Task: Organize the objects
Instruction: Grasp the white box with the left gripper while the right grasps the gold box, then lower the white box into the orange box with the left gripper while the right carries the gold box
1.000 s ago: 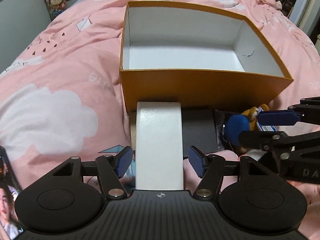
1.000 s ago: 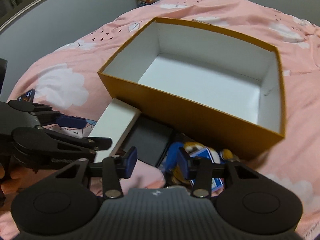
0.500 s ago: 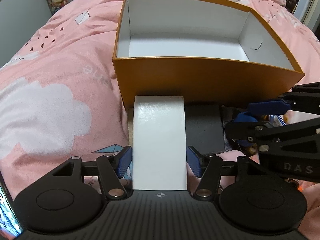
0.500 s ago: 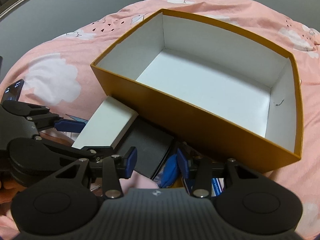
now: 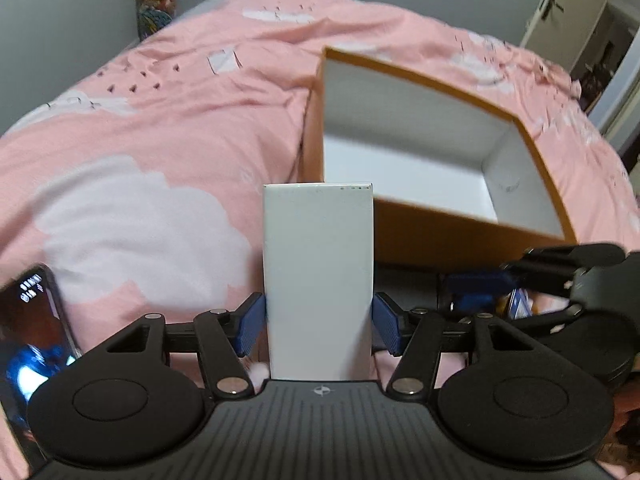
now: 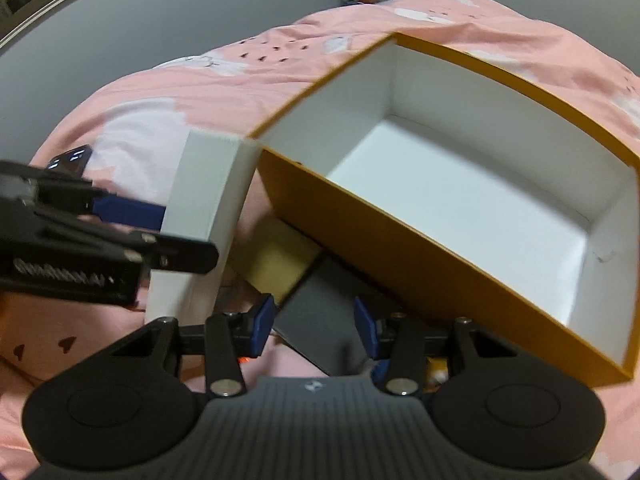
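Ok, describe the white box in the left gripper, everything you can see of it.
The white box is a plain, flat, oblong carton, smooth like coated card, closed, with only tiny marks along its far edge. The left gripper is shut on its long sides near the near end. It is raised off the pink bedding, tilted upward, its far end at the orange box corner.

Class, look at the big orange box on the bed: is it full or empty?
Empty. The orange box shows only bare white floor and walls; the white box remains outside, between the left gripper's fingers.

Dim light, motion blur, fisheye bending
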`<act>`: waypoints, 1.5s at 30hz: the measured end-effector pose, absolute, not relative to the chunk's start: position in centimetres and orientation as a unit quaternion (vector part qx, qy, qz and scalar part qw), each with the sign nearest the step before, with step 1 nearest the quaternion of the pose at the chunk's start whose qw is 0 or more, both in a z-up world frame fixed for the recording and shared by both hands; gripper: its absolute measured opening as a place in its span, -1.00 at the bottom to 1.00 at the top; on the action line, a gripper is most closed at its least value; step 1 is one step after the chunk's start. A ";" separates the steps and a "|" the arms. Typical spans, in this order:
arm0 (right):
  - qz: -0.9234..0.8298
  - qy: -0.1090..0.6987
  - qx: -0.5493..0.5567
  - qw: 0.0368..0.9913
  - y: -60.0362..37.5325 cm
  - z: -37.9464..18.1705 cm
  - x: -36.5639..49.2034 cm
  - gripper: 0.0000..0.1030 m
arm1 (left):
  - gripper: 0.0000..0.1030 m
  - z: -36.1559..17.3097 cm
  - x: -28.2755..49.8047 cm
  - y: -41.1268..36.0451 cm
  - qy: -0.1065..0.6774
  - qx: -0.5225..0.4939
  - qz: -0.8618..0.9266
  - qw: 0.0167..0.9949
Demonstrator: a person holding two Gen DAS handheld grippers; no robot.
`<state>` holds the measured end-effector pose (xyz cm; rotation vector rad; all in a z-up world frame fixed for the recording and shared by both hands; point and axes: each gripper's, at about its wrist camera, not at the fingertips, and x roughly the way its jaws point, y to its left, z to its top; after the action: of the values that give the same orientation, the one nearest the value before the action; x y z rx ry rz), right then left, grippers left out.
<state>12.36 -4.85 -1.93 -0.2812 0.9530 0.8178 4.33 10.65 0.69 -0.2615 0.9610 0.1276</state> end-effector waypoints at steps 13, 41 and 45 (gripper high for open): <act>0.373 0.465 -0.125 0.793 1.3 -4.0 13.2 0.52 | 0.31 2.0 5.1 14.1 0.431 -0.132 0.097 0.887; 0.315 0.495 -0.080 0.806 4.8 -5.8 15.1 -0.35 | 0.31 1.2 5.1 16.3 0.431 -0.164 0.108 0.881; 0.316 0.509 -0.042 0.799 3.9 -4.4 16.1 -0.62 | 0.31 1.4 5.1 15.6 0.431 -0.152 0.109 0.883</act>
<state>16.13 3.90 -4.39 -0.0902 1.0926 0.6775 5.07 15.64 1.41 -0.3160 0.8970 0.2272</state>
